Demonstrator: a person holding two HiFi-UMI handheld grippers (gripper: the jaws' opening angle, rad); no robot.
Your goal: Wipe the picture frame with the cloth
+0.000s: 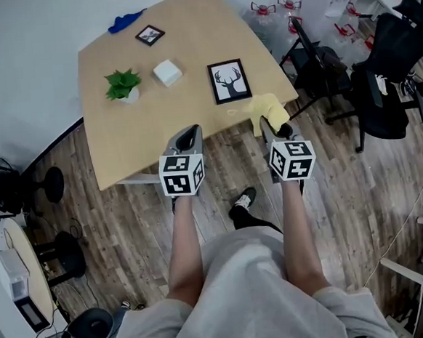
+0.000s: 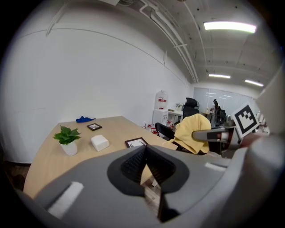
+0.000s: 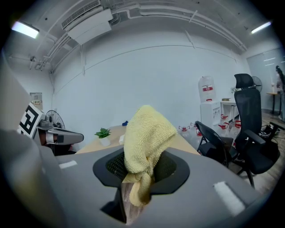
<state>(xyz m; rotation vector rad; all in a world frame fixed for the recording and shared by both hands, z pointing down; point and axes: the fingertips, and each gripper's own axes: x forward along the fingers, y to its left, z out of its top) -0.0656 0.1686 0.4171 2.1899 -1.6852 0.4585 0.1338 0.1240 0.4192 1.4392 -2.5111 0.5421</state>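
The black picture frame (image 1: 229,81) with a deer print lies flat near the table's near right edge; it also shows in the left gripper view (image 2: 136,142). My right gripper (image 1: 275,128) is shut on a yellow cloth (image 1: 268,111), held at that table edge just right of the frame. In the right gripper view the cloth (image 3: 147,138) drapes over the jaws of that gripper (image 3: 138,178). My left gripper (image 1: 187,139) hovers at the near edge, left of the frame, shut with nothing in it; its tips (image 2: 146,153) meet.
On the wooden table (image 1: 107,136) stand a small potted plant (image 1: 123,85), a white box (image 1: 167,72), a small frame (image 1: 150,35) and a blue cloth (image 1: 125,20) at the far end. Black office chairs (image 1: 386,78) stand to the right.
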